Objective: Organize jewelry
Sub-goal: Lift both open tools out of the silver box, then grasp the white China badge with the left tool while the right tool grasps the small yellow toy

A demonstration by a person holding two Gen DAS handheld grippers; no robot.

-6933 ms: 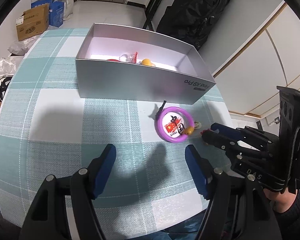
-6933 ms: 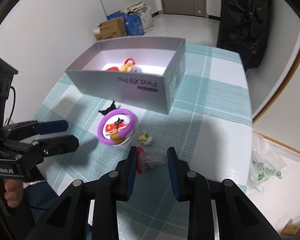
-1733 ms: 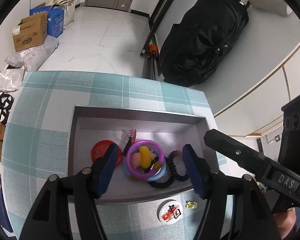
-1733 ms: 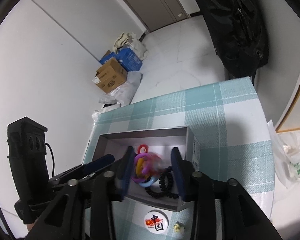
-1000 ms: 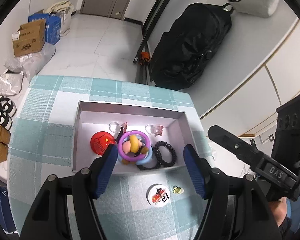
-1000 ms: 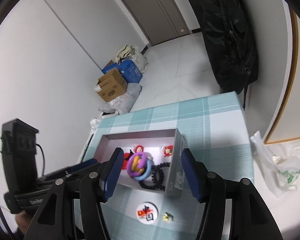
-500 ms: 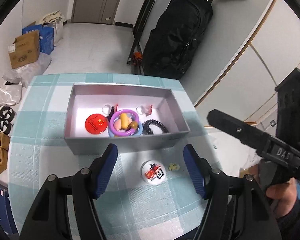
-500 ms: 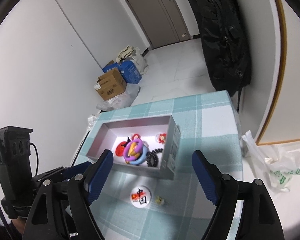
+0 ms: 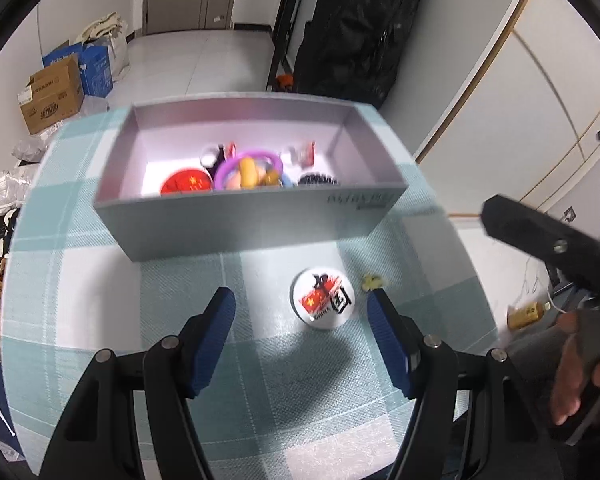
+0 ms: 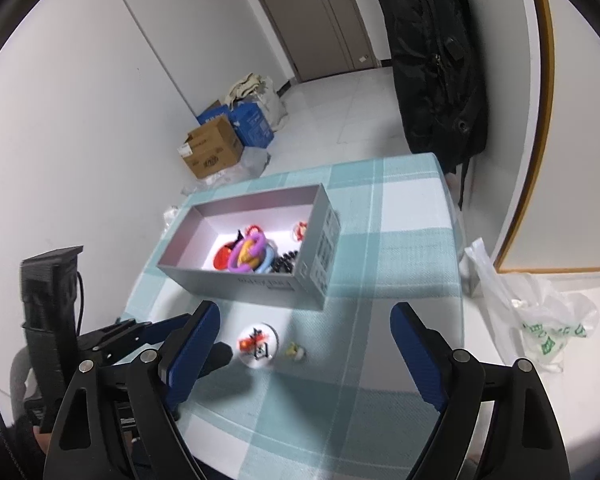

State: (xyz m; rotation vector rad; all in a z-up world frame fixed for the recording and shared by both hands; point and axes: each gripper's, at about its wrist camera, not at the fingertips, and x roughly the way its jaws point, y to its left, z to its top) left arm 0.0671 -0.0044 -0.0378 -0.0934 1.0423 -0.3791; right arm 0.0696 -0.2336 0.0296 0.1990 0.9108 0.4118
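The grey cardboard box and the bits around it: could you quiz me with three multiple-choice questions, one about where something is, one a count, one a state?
1. Where does the round white badge with the red flag lie?
A. inside the grey cardboard box
B. on the checked tablecloth in front of the box
C. between the fingers of a hand-held gripper

2. How many small items lie on the teal-and-white checked tablecloth outside the grey cardboard box?
A. two
B. four
C. none

3. In what state is the right hand-held gripper?
A. shut on the badge
B. shut and empty
C. open and empty

Answers: 1 B, the badge sits on the cloth just before the box's front wall. 2 A, only the badge and a tiny yellow-green trinket beside it. 3 C, its blue fingers stand wide apart with nothing between them.
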